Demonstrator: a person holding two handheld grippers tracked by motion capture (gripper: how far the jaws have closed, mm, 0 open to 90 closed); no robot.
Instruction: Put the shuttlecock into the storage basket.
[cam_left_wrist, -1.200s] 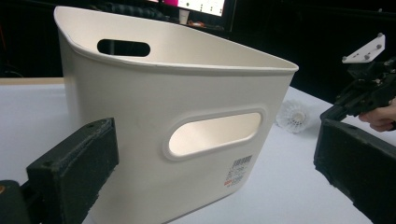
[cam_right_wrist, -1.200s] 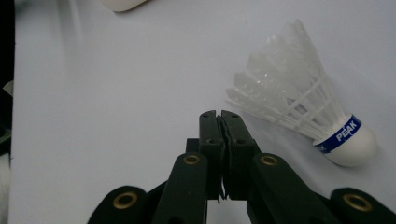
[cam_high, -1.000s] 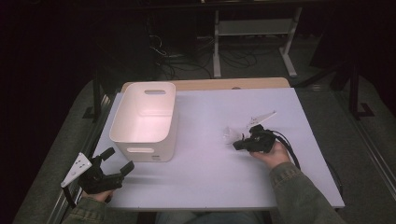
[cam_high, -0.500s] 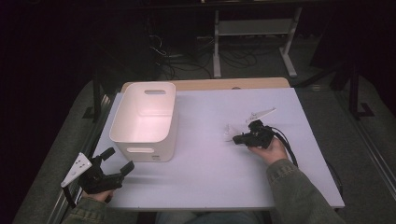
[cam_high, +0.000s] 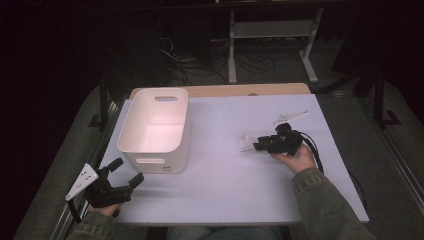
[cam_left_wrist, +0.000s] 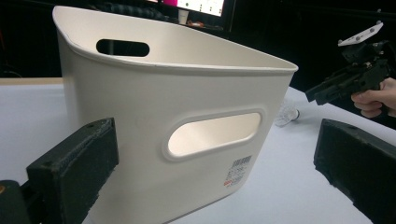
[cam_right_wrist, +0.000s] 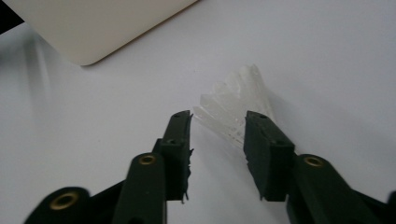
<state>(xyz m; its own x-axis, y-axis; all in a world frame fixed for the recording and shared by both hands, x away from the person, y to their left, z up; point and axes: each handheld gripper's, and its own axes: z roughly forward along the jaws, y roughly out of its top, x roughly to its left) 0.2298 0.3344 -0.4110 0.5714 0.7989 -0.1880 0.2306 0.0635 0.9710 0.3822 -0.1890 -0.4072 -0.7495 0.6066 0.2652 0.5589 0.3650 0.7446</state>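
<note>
The right gripper (cam_right_wrist: 215, 140) is reaching low over the white table (cam_high: 225, 190) with its jaws parted around a white shuttlecock (cam_right_wrist: 238, 105) lying right of the white bin (cam_high: 157, 127), apparently lining up a grasp. The left gripper (cam_high: 122, 175) is waiting wide open and empty beside the bin's near end, likely kept clear.

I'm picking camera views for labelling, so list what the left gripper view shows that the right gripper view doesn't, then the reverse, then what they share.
Left gripper view alone: the bin's handle cut-out, its barcode label, the right gripper in a hand, and the left gripper wide open.

Right gripper view alone: the right gripper's fingertips close either side of the shuttlecock's skirt.

Both: the white bin, the shuttlecock and the white table.
</note>
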